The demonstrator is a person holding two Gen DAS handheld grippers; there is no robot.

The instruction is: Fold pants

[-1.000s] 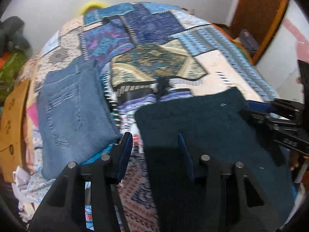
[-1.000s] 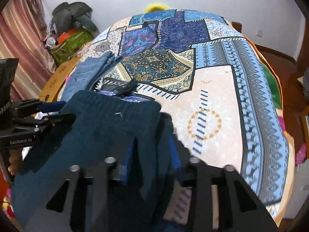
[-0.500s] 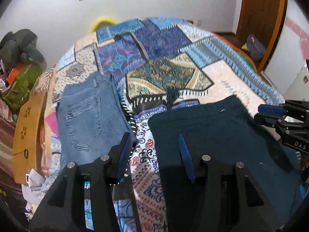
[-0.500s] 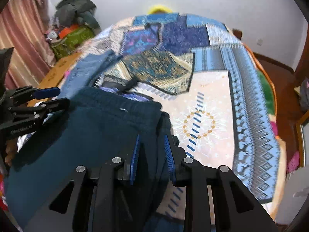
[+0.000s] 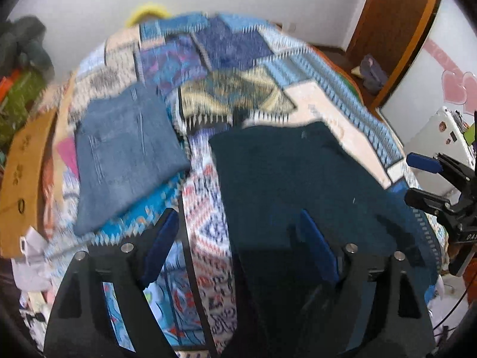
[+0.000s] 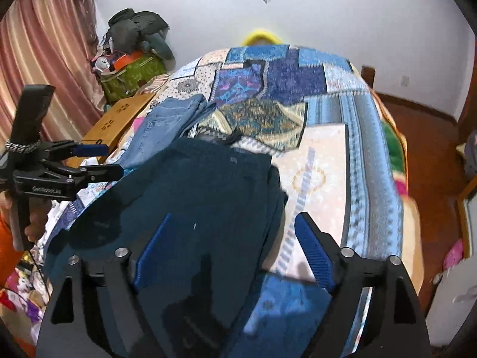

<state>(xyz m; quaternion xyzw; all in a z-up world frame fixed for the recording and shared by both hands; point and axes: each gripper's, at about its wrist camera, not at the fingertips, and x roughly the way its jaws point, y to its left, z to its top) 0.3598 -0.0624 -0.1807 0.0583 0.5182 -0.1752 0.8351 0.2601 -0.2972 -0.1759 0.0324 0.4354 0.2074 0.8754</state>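
Both grippers, left gripper [image 5: 238, 244] and right gripper [image 6: 231, 247], are opening, nothing pinched; dark teal knit pants [image 6: 190, 197] lie folded on the patchwork bedspread [image 6: 351, 137]; next comes regripping an edge, probably.

pants: dark teal pants [image 5: 298, 185], soft knit cloth
state: folded, lying flat, held by nothing
pose: waistband at the far end, a small white tag near it
place: on the patchwork bedspread [image 5: 238, 47], near side, just right of the folded blue jeans [image 5: 125, 152]
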